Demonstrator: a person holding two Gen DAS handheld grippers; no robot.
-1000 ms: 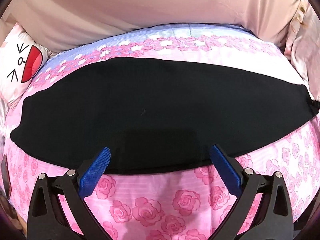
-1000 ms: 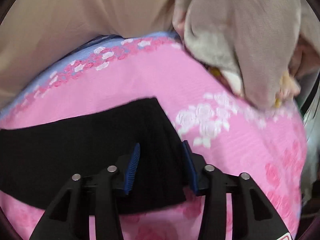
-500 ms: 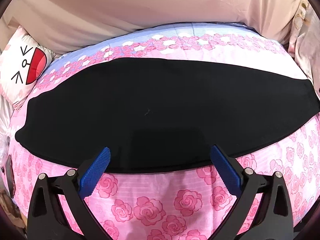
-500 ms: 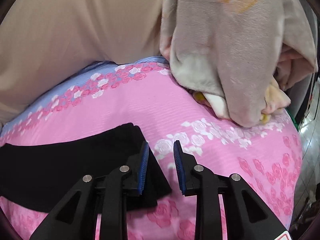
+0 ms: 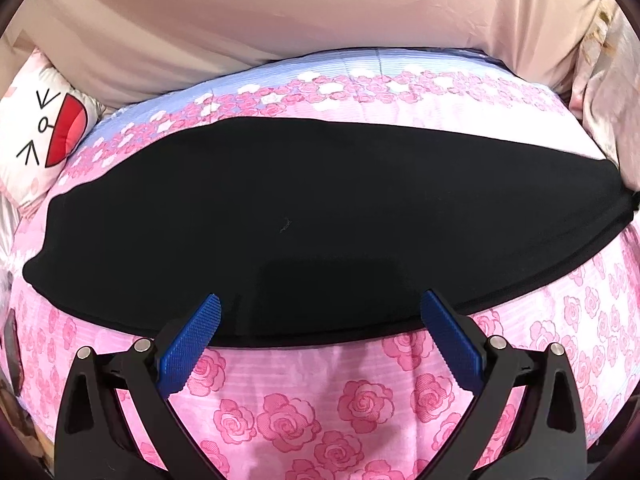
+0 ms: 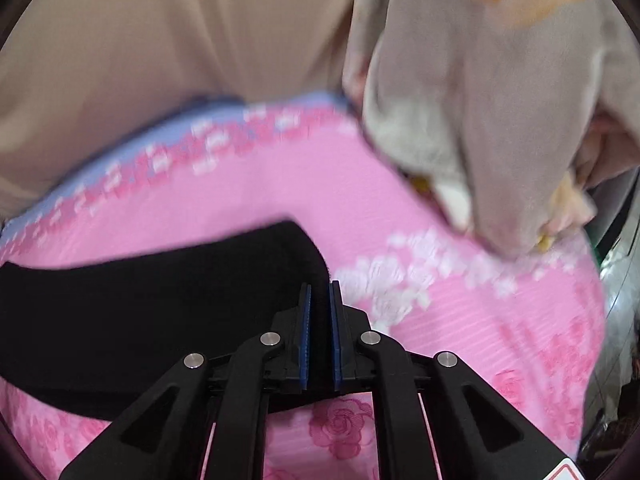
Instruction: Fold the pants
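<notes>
Black pants (image 5: 320,220) lie flat as a long band across the pink rose bedsheet (image 5: 320,400). My left gripper (image 5: 320,308) hovers open over the middle of their near edge, with its blue pads wide apart and nothing between them. In the right wrist view the pants (image 6: 160,300) end just under my right gripper (image 6: 319,292). Its jaws are closing, the blue pads stand a narrow gap apart, and black cloth at the pants' right end sits pinched between them. This view is blurred.
A white pillow with a cartoon face (image 5: 40,132) lies at the bed's left end. A crumpled beige blanket (image 6: 500,100) is heaped at the right end. Beige fabric (image 5: 320,20) backs the bed. The pink sheet (image 6: 460,300) lies bare right of the pants.
My right gripper opened half a second ago beside the pants' end, then shifted left onto it and closed to a narrow gap. The left gripper stayed open and in place.
</notes>
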